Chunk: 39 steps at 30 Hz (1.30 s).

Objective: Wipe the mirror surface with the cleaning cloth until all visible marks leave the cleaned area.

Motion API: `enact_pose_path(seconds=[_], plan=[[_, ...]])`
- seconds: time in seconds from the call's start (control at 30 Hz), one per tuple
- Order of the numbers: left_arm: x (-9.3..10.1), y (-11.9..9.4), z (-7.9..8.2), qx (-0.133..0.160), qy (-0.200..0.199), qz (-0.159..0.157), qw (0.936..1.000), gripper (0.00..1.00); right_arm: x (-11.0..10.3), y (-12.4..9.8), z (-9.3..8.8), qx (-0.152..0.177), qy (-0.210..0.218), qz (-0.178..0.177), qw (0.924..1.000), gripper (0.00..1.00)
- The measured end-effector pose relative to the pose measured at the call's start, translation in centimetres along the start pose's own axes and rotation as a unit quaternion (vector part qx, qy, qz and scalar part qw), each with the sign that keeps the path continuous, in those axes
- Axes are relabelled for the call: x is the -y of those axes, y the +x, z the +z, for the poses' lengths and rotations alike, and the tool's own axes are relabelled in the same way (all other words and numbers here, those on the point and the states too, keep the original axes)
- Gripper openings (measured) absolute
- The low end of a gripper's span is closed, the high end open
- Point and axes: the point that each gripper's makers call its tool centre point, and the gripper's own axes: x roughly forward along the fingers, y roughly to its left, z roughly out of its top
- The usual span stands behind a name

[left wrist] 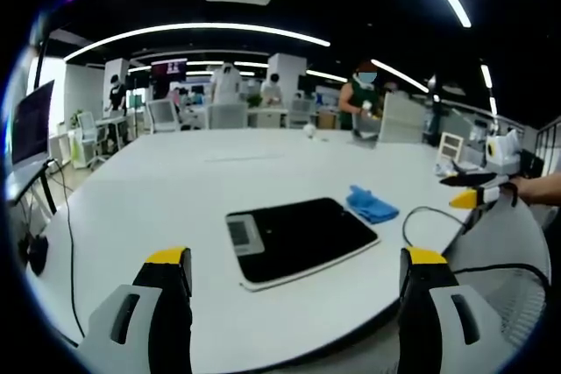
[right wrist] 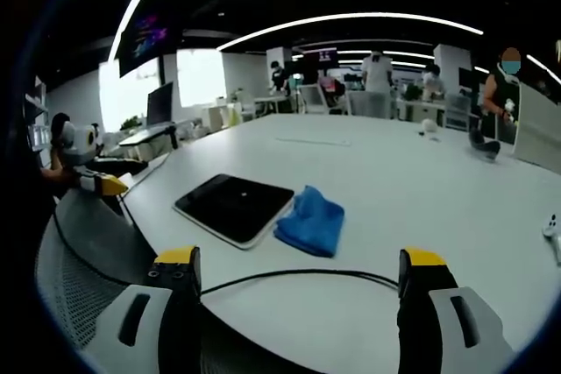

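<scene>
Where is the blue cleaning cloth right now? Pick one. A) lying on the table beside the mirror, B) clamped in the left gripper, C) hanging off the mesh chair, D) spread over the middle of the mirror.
A: the blue cleaning cloth lies bunched on the white table, against the edge of the mirror, with both grippers open and apart from it.

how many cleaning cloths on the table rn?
1. A blue cloth lies on the white table, touching the dark mirror. No other visible.
</scene>
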Motion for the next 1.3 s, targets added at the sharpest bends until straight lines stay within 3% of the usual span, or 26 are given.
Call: enact_pose_path(seconds=[1.3], plan=[[0.22,0.07,-0.05,-0.001,-0.004,-0.007,1.0,0.99,0.36,0.05,0.43,0.009,-0.016,-0.004,0.9998,0.88]])
